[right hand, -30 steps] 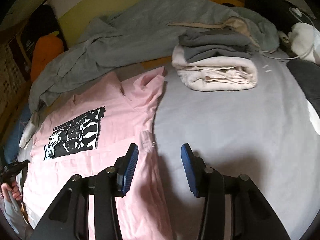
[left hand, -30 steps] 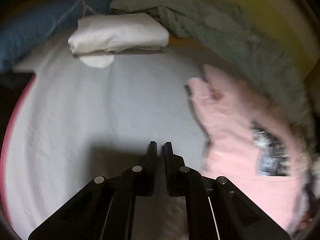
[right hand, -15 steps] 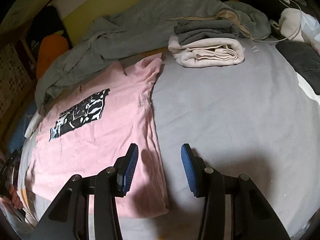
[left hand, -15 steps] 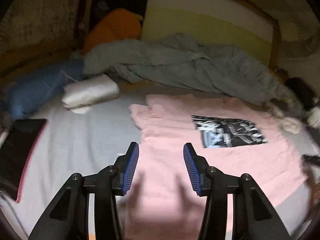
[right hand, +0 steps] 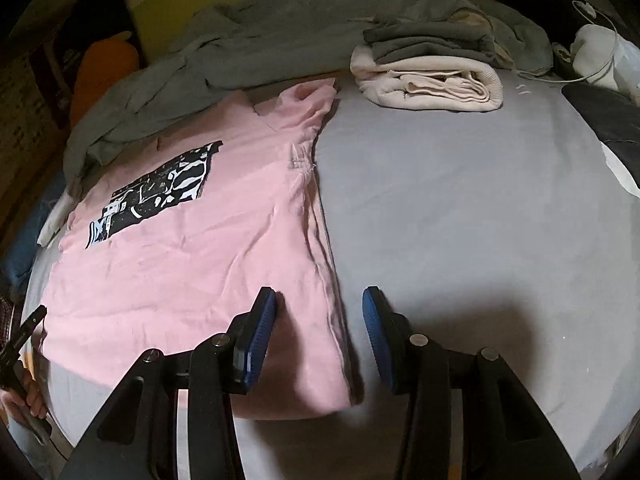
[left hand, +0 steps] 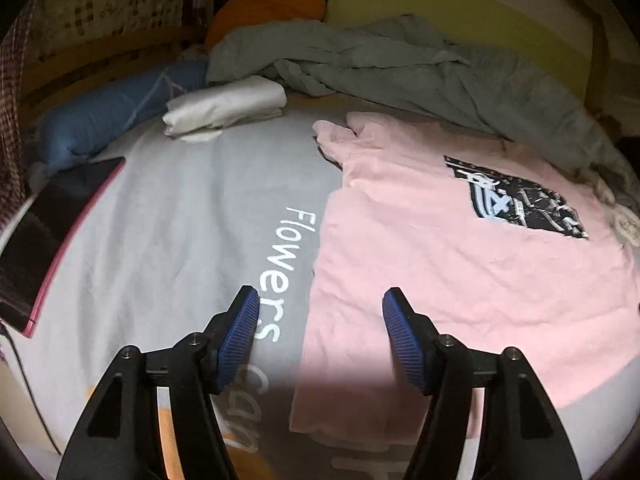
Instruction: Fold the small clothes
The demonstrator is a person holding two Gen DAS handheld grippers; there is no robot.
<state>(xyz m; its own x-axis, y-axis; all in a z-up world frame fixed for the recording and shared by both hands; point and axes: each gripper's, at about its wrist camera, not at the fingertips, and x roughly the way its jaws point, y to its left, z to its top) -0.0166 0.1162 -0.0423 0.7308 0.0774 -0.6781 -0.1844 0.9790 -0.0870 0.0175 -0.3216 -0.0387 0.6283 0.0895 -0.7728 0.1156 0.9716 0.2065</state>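
A pink T-shirt (left hand: 440, 264) with a black and white print lies spread flat on the grey bedsheet (left hand: 180, 220); it also shows in the right wrist view (right hand: 192, 256). My left gripper (left hand: 320, 324) is open and empty, hovering above the shirt's left edge near its hem. My right gripper (right hand: 320, 328) is open and empty above the shirt's right side edge near the hem corner. The left gripper's tip (right hand: 24, 332) shows at the far left of the right wrist view.
A folded white garment (left hand: 228, 104) lies at the back left. A folded cream and grey stack (right hand: 432, 72) lies at the back right. A crumpled grey blanket (left hand: 400, 64), a blue pillow (left hand: 104, 116), an orange cushion (left hand: 268, 4) and a dark tablet (left hand: 52, 216) border the sheet.
My left gripper opened and swung back and right, so the whole shirt came into view. My right gripper pulled back toward the hem and stayed open. The shirt now lies flat.
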